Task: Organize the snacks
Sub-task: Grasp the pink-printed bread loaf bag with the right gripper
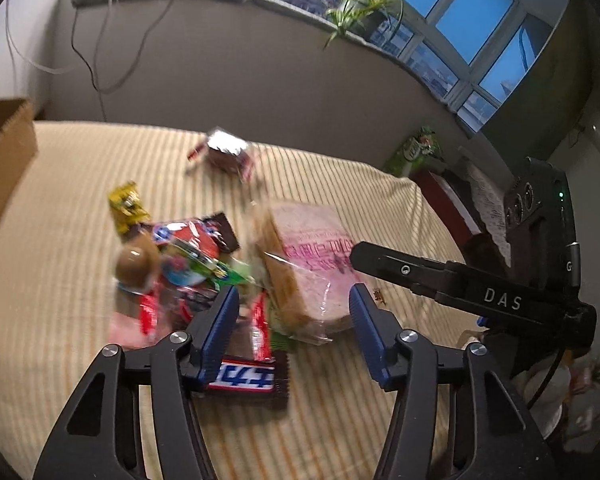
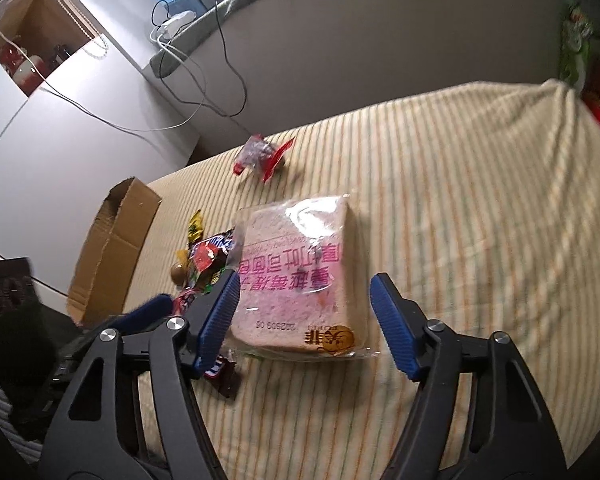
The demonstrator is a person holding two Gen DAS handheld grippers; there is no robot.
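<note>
A bagged loaf of sliced bread [image 1: 308,264] with pink print lies on the striped cloth; it also shows in the right wrist view [image 2: 296,276]. Left of it is a heap of snacks [image 1: 180,272]: a Snickers bar [image 1: 248,378], a yellow packet [image 1: 126,204], a brown ball [image 1: 134,266]. A red-and-clear wrapped snack [image 1: 226,152] lies apart at the back. My left gripper [image 1: 292,320] is open, above the bread's near left edge and the heap. My right gripper [image 2: 304,308] is open, its jaws on either side of the bread's near end.
An open cardboard box [image 2: 112,252] stands at the cloth's left edge, also in the left wrist view [image 1: 4,160]. Cables [image 2: 204,80] hang down the wall behind. A green packet [image 1: 418,148] sits past the far right corner. The cloth's right half [image 2: 480,200] is bare.
</note>
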